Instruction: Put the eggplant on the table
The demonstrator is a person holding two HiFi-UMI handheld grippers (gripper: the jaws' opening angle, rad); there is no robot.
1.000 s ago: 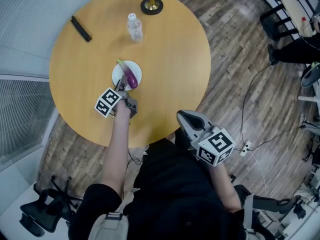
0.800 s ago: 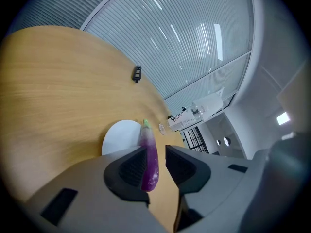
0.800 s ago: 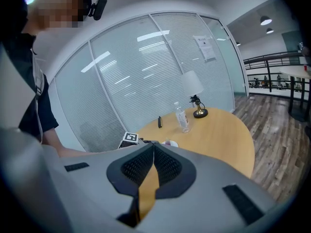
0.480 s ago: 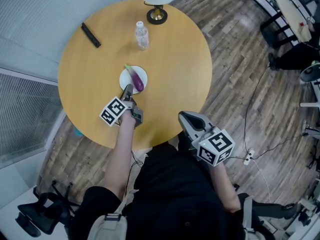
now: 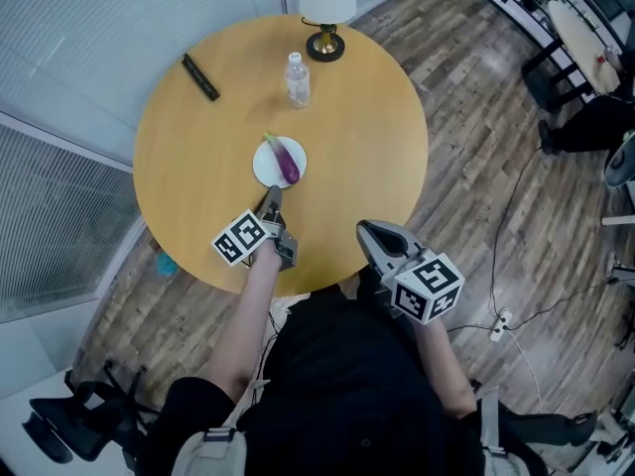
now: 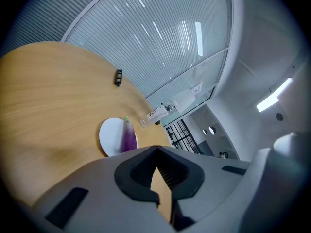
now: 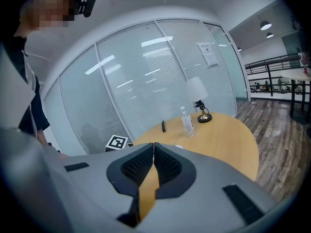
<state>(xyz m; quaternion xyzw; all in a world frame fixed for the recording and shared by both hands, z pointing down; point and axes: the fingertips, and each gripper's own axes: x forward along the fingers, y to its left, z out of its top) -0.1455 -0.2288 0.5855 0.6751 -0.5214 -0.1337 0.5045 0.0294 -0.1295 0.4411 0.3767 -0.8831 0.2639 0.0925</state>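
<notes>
A purple eggplant lies on a small white plate near the middle of the round wooden table. My left gripper hovers just short of the plate's near side. Its jaws have just been closing and now stand shut with nothing between them. My right gripper stays at the table's near edge, shut and empty, pointing across the table.
At the far side of the table stand a clear water bottle and a lamp with a brass base. A black remote lies at the far left. Glass walls with blinds lie beyond, and wood flooring with cables to the right.
My left gripper has drawn back from the plate toward me and risen, and its jaws have closed on nothing. The eggplant remains on the plate. My right gripper has barely moved.
</notes>
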